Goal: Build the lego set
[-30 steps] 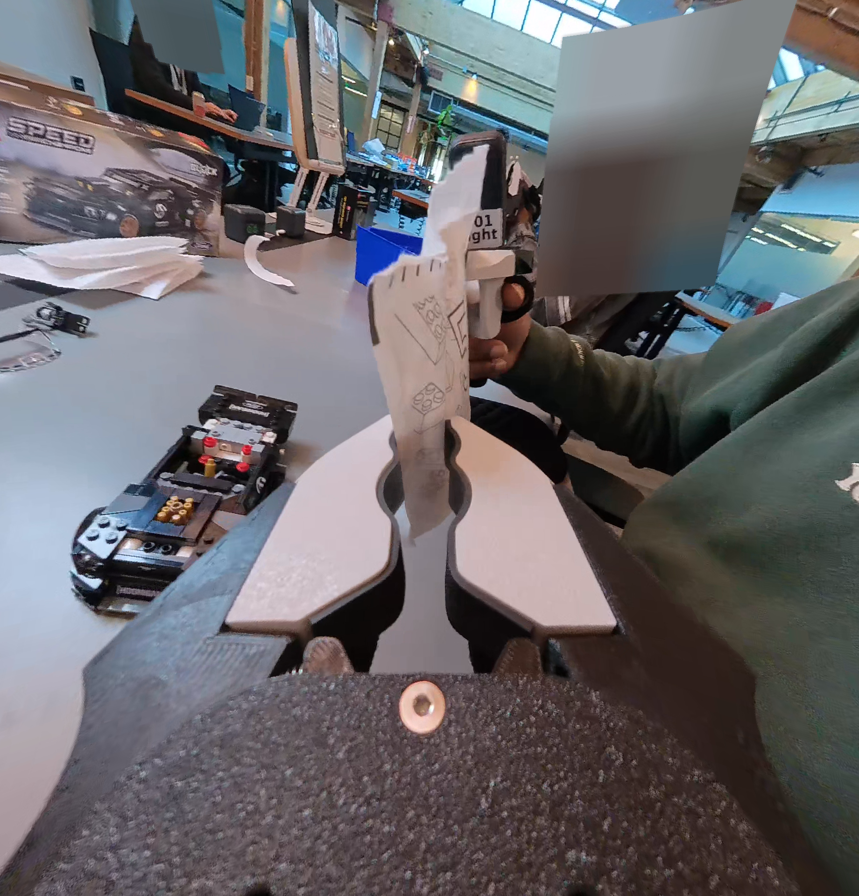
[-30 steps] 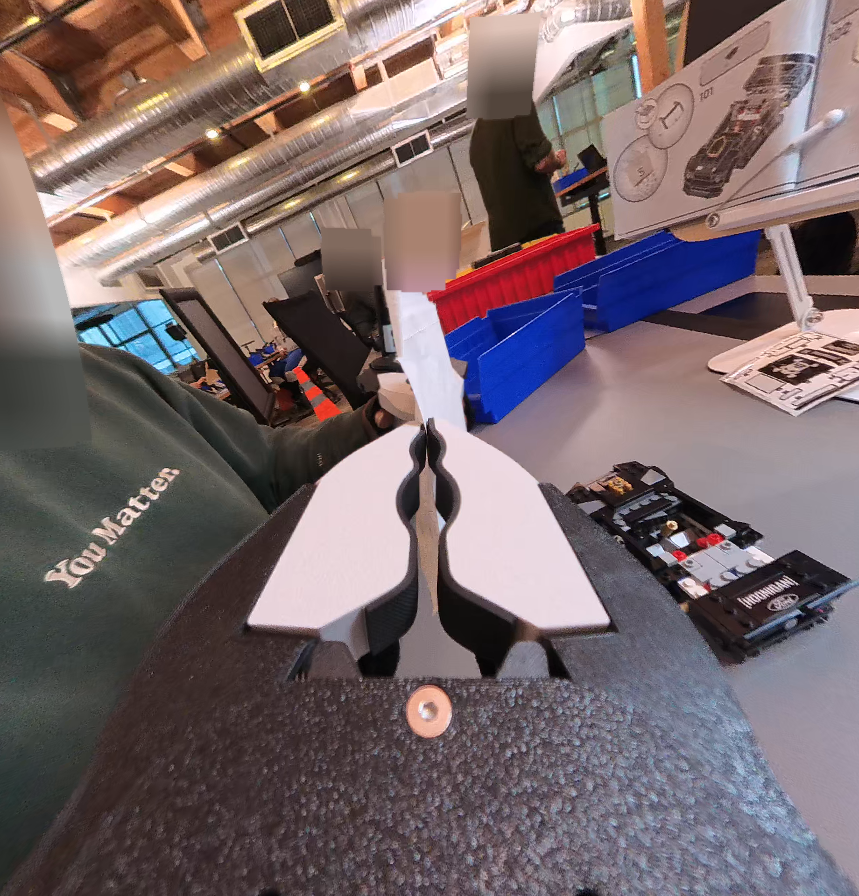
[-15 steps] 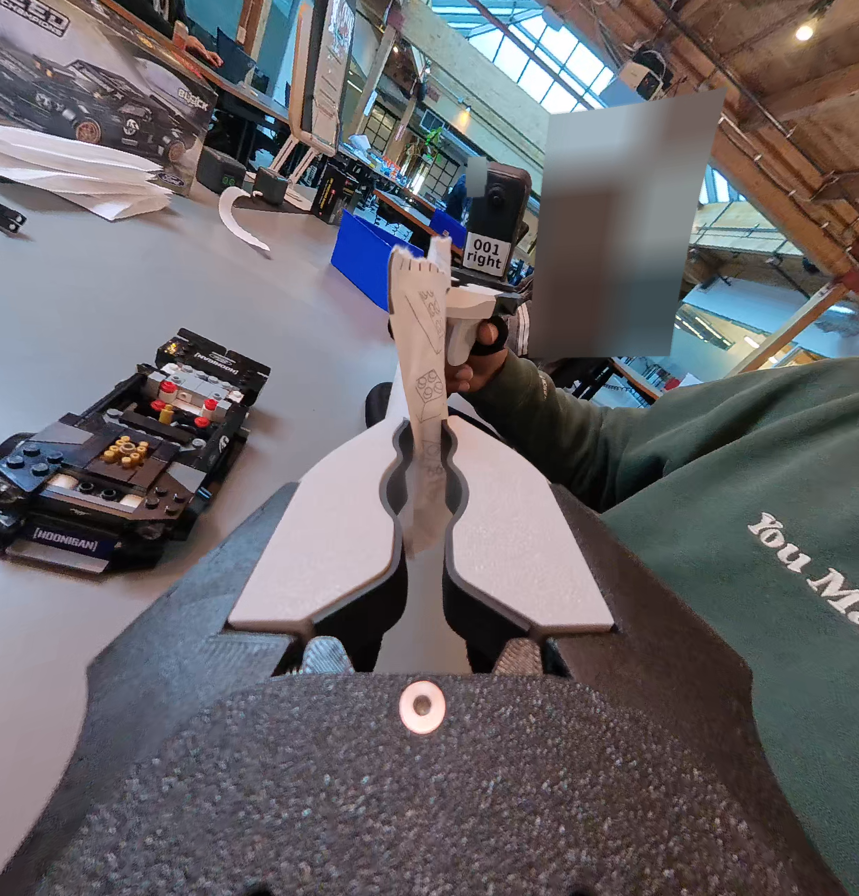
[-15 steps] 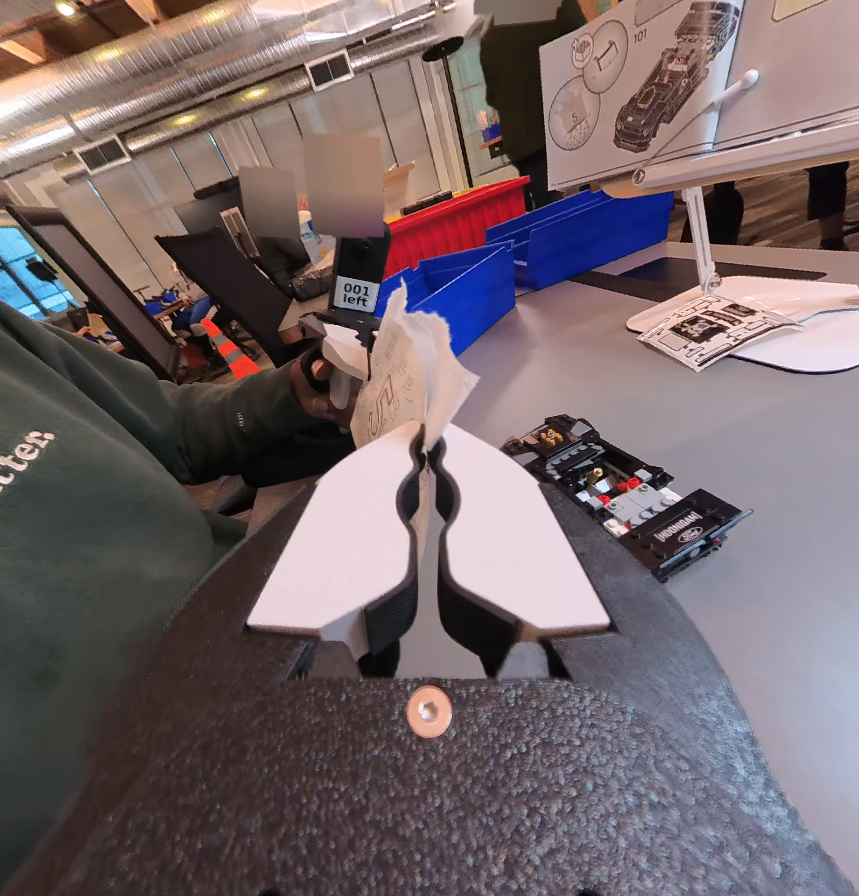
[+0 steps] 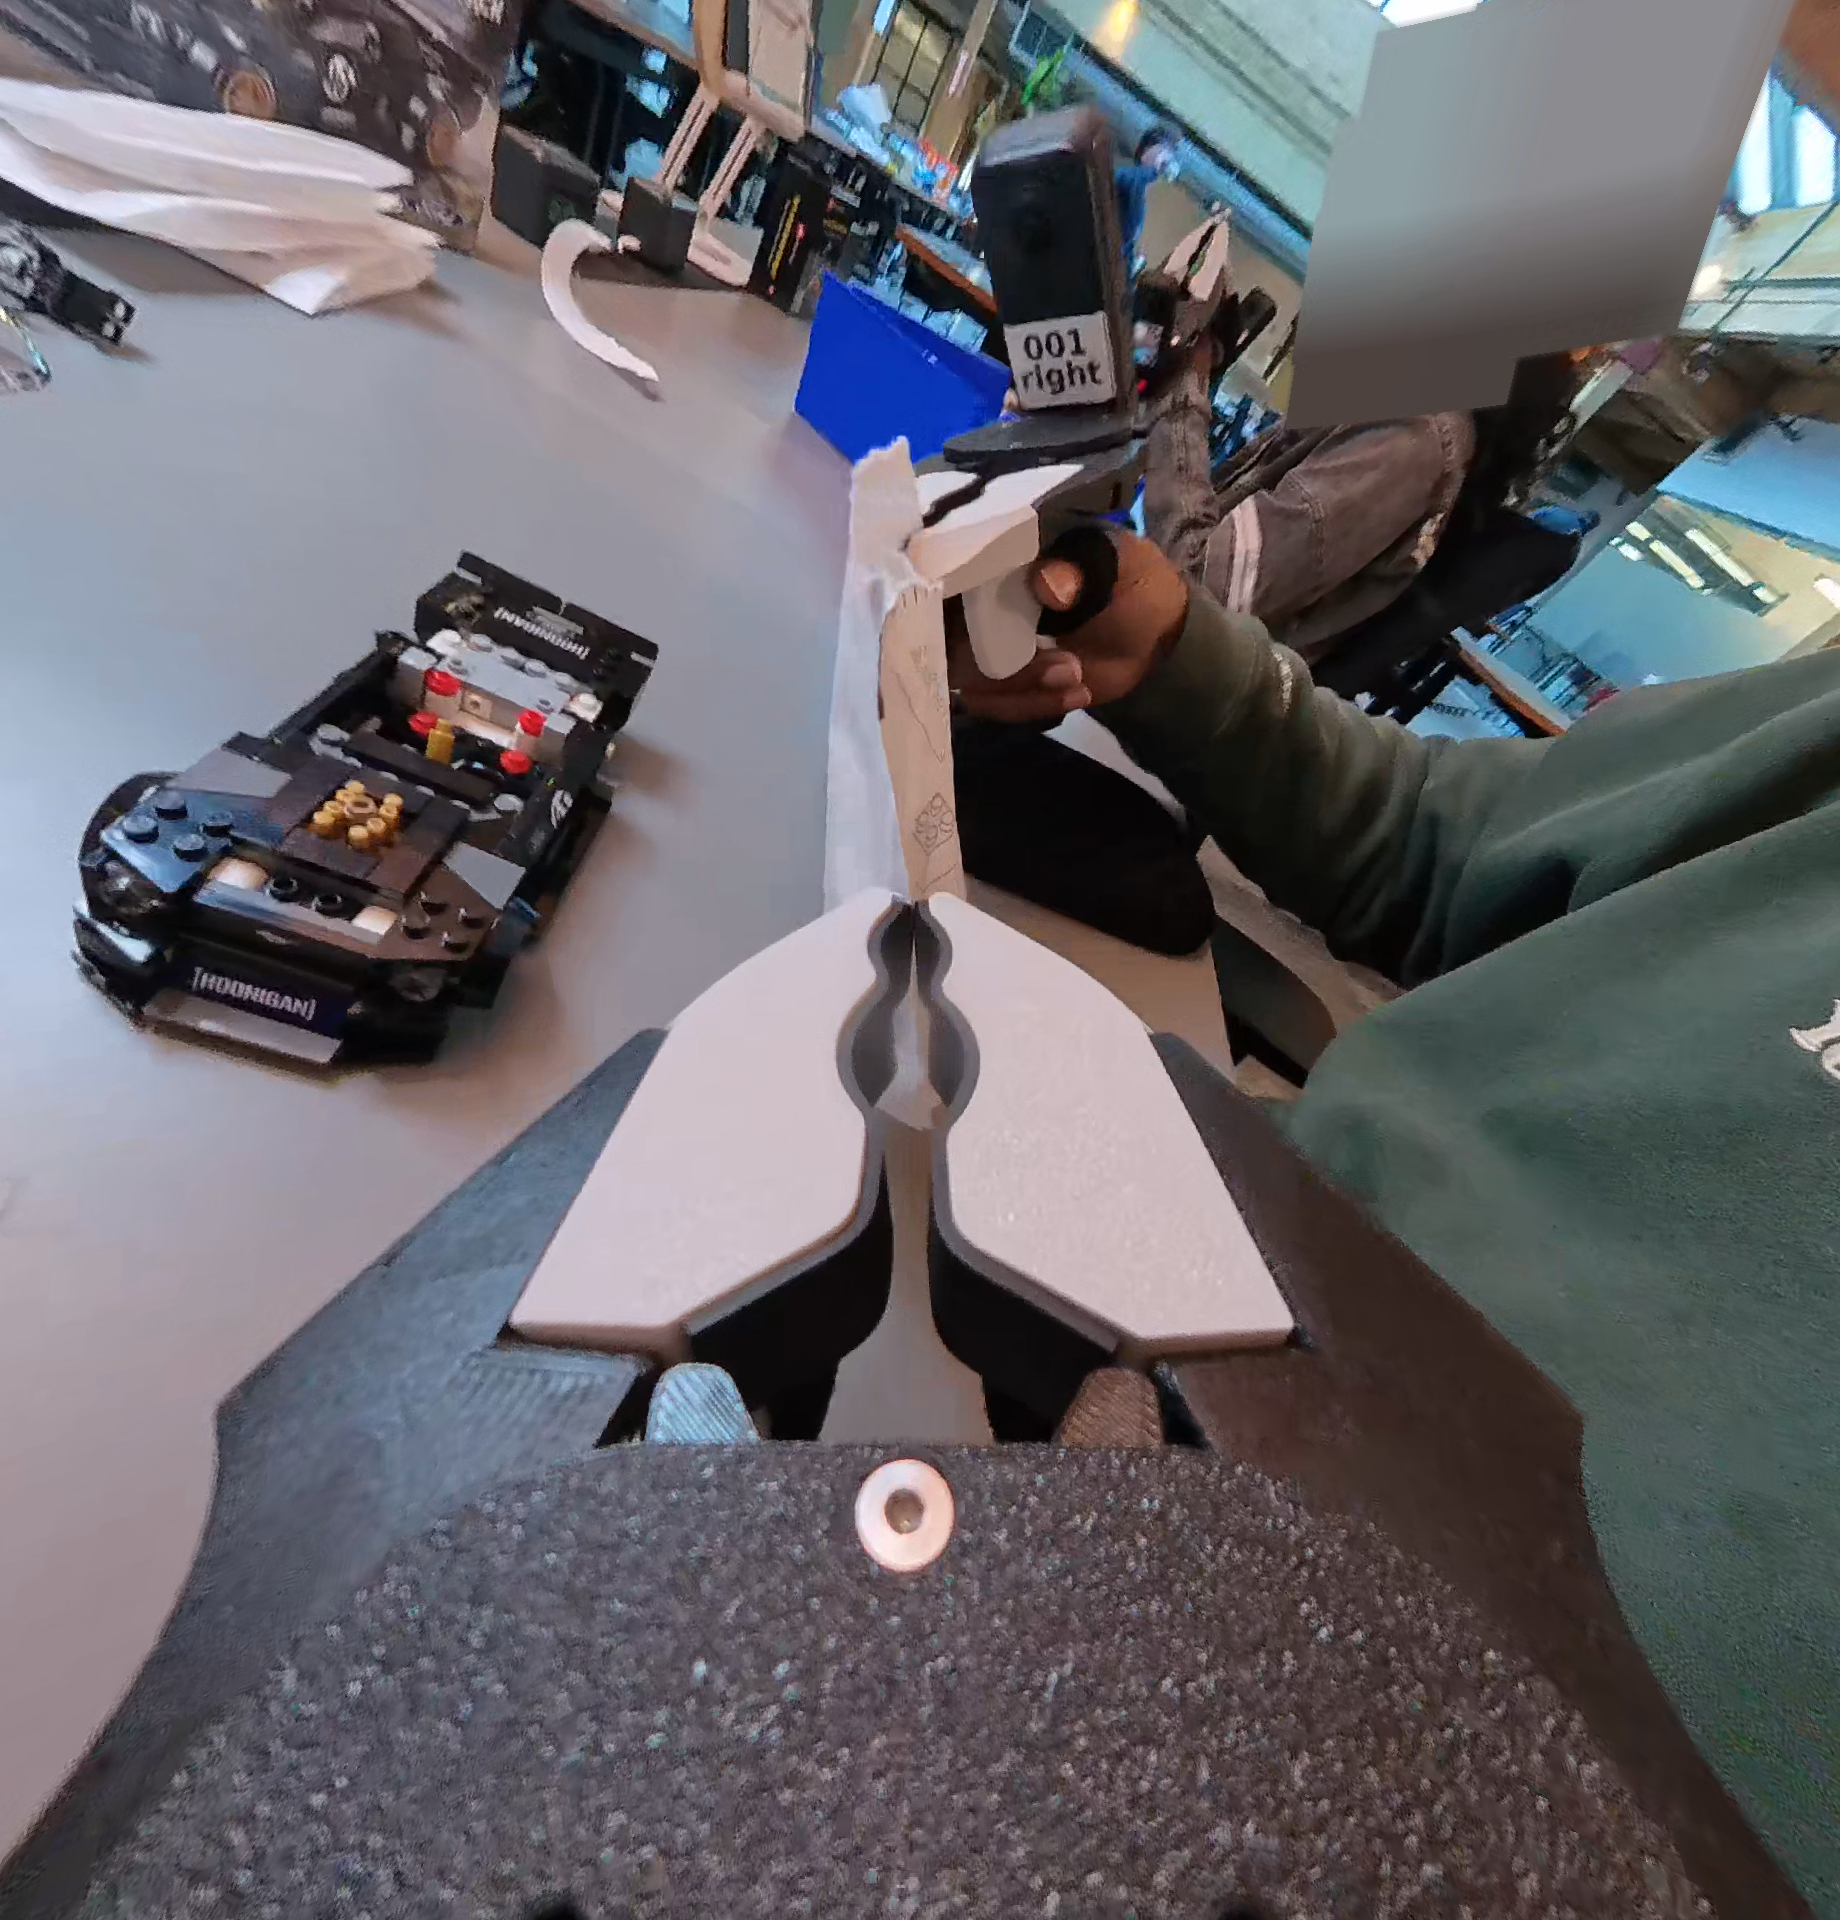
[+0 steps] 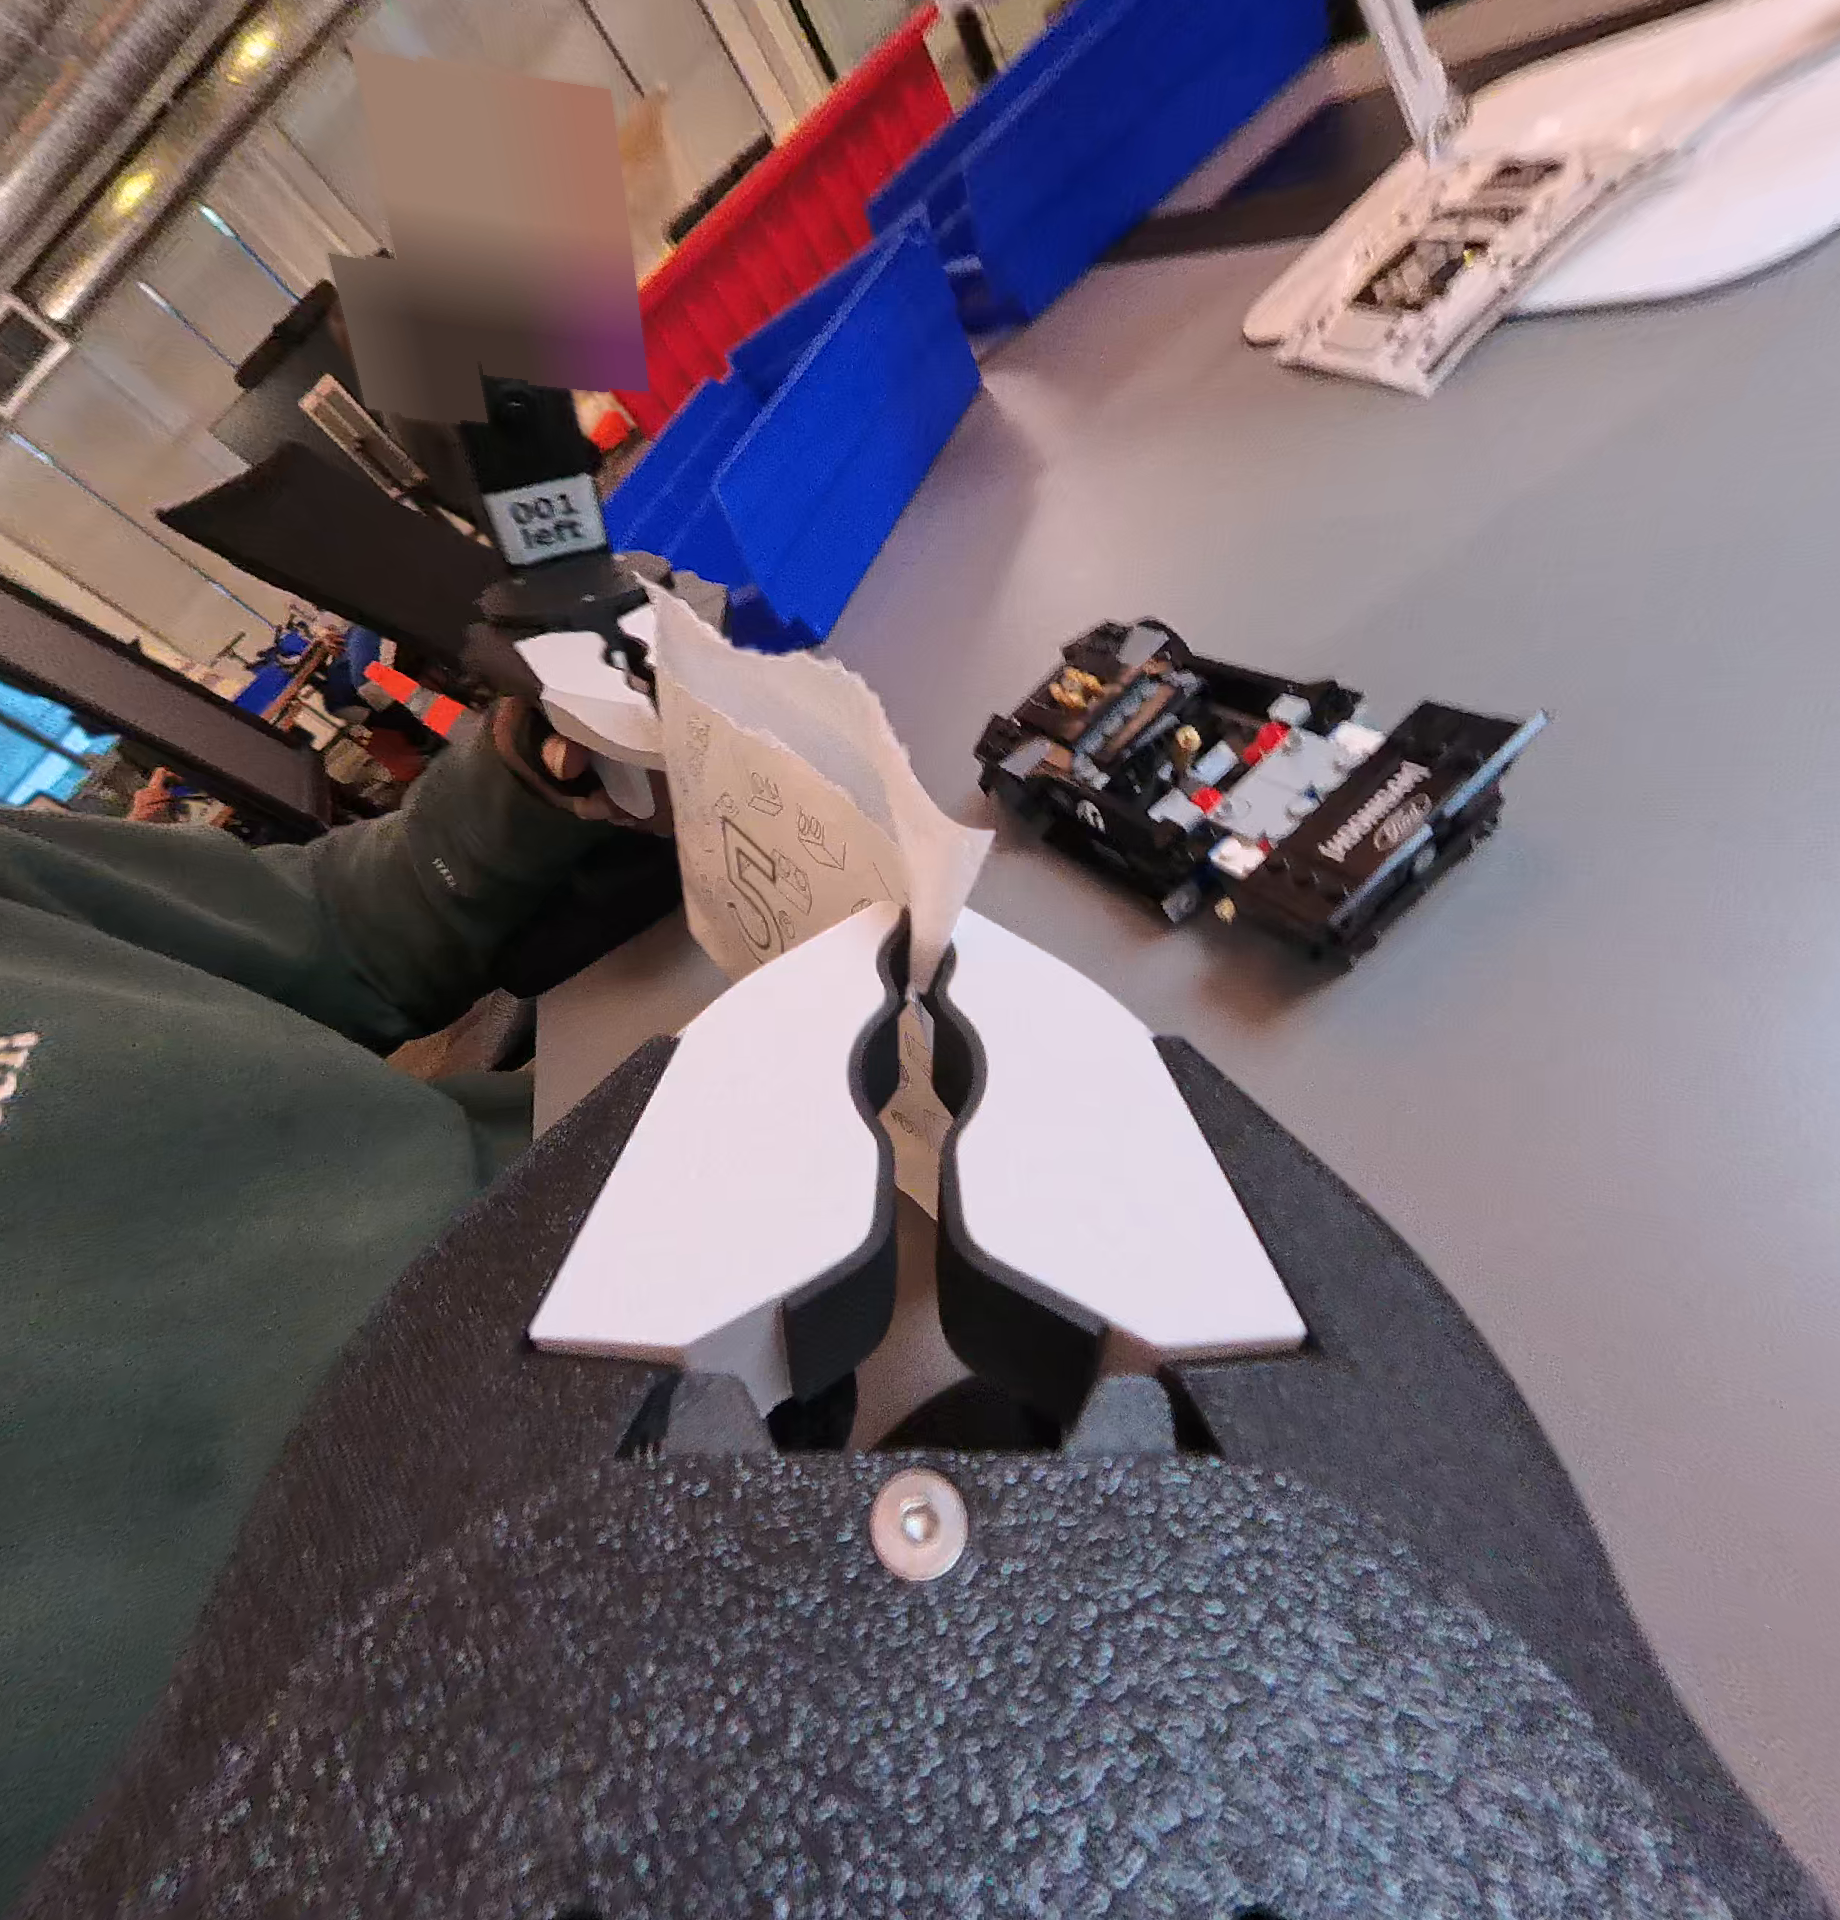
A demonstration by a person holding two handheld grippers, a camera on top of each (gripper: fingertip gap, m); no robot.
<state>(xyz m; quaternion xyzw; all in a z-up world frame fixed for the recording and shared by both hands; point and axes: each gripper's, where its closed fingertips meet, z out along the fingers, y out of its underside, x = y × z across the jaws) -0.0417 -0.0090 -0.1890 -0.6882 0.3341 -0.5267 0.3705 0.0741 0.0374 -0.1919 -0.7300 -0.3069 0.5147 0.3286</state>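
A white paper parts bag [image 5: 900, 727] printed with brick drawings hangs in the air between my two grippers, stretched and torn open along its top edge [image 6: 791, 790]. My left gripper [image 5: 913, 914] is shut on one end of it. My right gripper [image 6: 921, 945] is shut on the other end. Each gripper shows in the other's view, the right one [image 5: 957, 540] and the left one [image 6: 609, 686], held in a person's hands. The partly built black lego car [image 5: 365, 821] sits on the grey table to the left, and to the right in the right wrist view [image 6: 1259, 769].
White paper bags [image 5: 209, 197] and the set's box [image 5: 272, 62] lie at the table's far left. Blue bins [image 6: 843, 416] and a red bin [image 6: 791, 260] stand beyond the table. An instruction booklet [image 6: 1415, 260] lies by a white stand base. The person's green sleeve [image 5: 1518, 831] is close on the right. Spacing between my two grippers at the tips: around 15 cm.
The left gripper has closed tight on the bag. Both grippers have tilted down toward the table and pulled apart, stretching the bag between them. The car has not moved.
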